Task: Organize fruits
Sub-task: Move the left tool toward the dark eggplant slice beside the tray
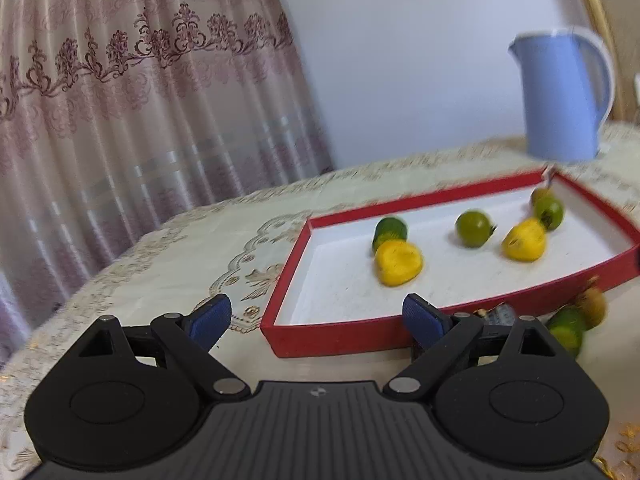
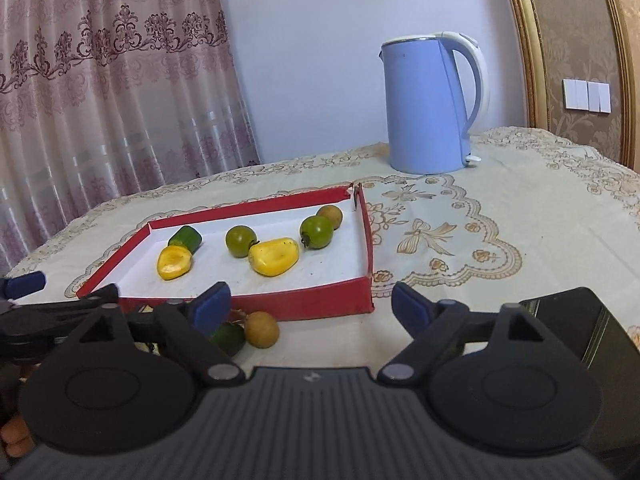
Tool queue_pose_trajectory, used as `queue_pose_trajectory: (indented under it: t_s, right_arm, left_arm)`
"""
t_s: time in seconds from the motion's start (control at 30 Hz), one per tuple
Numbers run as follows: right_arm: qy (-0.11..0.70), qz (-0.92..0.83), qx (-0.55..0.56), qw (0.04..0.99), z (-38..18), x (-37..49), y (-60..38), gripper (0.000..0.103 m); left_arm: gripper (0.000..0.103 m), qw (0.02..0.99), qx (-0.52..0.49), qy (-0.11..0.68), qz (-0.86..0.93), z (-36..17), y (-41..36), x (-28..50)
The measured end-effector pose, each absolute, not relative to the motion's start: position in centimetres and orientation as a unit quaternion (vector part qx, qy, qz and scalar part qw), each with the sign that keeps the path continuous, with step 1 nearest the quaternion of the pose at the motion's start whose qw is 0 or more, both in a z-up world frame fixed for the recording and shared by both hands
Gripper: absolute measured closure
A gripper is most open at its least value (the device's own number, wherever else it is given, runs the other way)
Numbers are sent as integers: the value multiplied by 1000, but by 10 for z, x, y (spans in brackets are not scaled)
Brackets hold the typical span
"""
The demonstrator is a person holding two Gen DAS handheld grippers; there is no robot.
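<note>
A red tray (image 2: 304, 306) with a white floor lies on the tablecloth. In it are two yellow fruit pieces (image 2: 174, 262) (image 2: 274, 256), a cut green piece (image 2: 186, 238), two round green fruits (image 2: 241, 241) (image 2: 317, 232) and a brown fruit (image 2: 330, 216). Outside, against its near wall, sit a brown fruit (image 2: 261, 329) and a green fruit (image 2: 228, 338). My right gripper (image 2: 310, 300) is open just before that wall, with nothing between its pads. My left gripper (image 1: 318, 312) is open and empty at the tray's (image 1: 332, 338) near left corner. The loose green fruit (image 1: 566, 330) lies to its right.
A light blue kettle (image 2: 428, 108) stands behind the tray on the patterned tablecloth. A black box-like object (image 2: 592, 328) sits at the near right. Curtains hang past the table's left edge. A blue pad of the left gripper (image 2: 24, 284) shows at the right wrist view's left edge.
</note>
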State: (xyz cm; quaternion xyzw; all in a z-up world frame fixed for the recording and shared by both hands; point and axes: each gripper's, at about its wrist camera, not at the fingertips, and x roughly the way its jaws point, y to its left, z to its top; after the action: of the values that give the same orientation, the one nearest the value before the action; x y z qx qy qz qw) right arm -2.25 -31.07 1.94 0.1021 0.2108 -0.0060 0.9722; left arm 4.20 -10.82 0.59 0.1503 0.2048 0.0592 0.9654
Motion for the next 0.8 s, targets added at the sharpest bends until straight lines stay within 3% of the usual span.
queue_pose_trajectory:
  t_s: [0.1,0.4,0.53,0.8]
  right_arm:
    - [208,-2,101,973,19,-26,-309,14]
    - [205,8,101,974,21,-31,-305,11]
    - [198,9,108,974,24,-33,-306,11]
    - [205,9,109,973,20,-31,-304,11]
  left_arm:
    - [5,961,168,203,85,2,-114,45]
    - [5,936,227,196,186,-5,-84,44]
    - [5,942,174,228,174,6,-46,45]
    - [5,953,17,281,-111,38,-50,41]
